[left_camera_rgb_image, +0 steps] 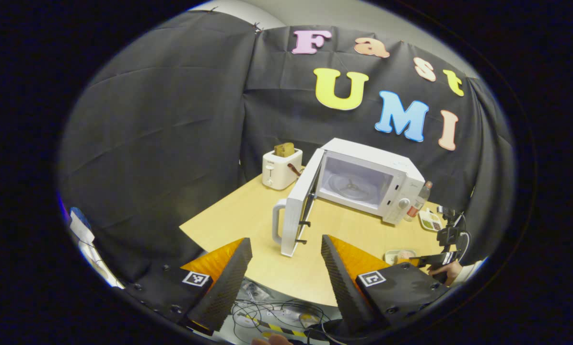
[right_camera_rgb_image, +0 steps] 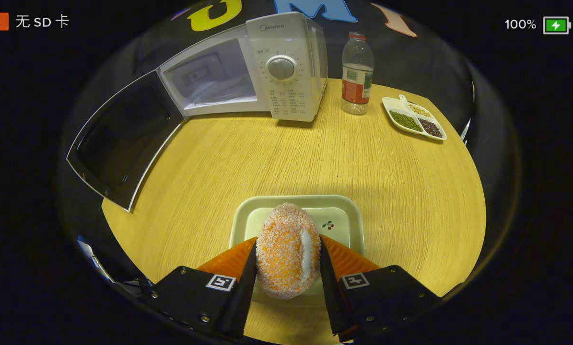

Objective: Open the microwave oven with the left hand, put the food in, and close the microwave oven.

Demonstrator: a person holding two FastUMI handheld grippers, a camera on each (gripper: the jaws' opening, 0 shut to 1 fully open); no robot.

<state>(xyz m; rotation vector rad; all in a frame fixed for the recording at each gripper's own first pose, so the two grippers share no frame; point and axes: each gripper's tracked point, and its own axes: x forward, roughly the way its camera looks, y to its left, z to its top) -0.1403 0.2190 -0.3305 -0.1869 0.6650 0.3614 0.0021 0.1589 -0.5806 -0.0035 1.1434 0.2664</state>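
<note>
The white microwave (left_camera_rgb_image: 368,184) stands at the back of the round wooden table (left_camera_rgb_image: 248,215), its door (left_camera_rgb_image: 298,206) swung wide open and the glass turntable (left_camera_rgb_image: 351,184) visible inside. My left gripper (left_camera_rgb_image: 286,251) hangs open in front of the table's near edge, well short of the door, with nothing between its fingers. In the right gripper view the microwave (right_camera_rgb_image: 286,67) and its open door (right_camera_rgb_image: 118,139) lie ahead to the left. My right gripper (right_camera_rgb_image: 287,254) is shut on the food (right_camera_rgb_image: 287,249), an orange crumbed oval, over a pale green tray (right_camera_rgb_image: 339,215).
A white toaster (left_camera_rgb_image: 280,167) with bread stands behind the door. A plastic bottle (right_camera_rgb_image: 357,72) and a divided dish of beans (right_camera_rgb_image: 413,117) sit right of the microwave. Cables (left_camera_rgb_image: 276,316) lie on the floor below the table edge. A hand (left_camera_rgb_image: 447,270) holds the other gripper at right.
</note>
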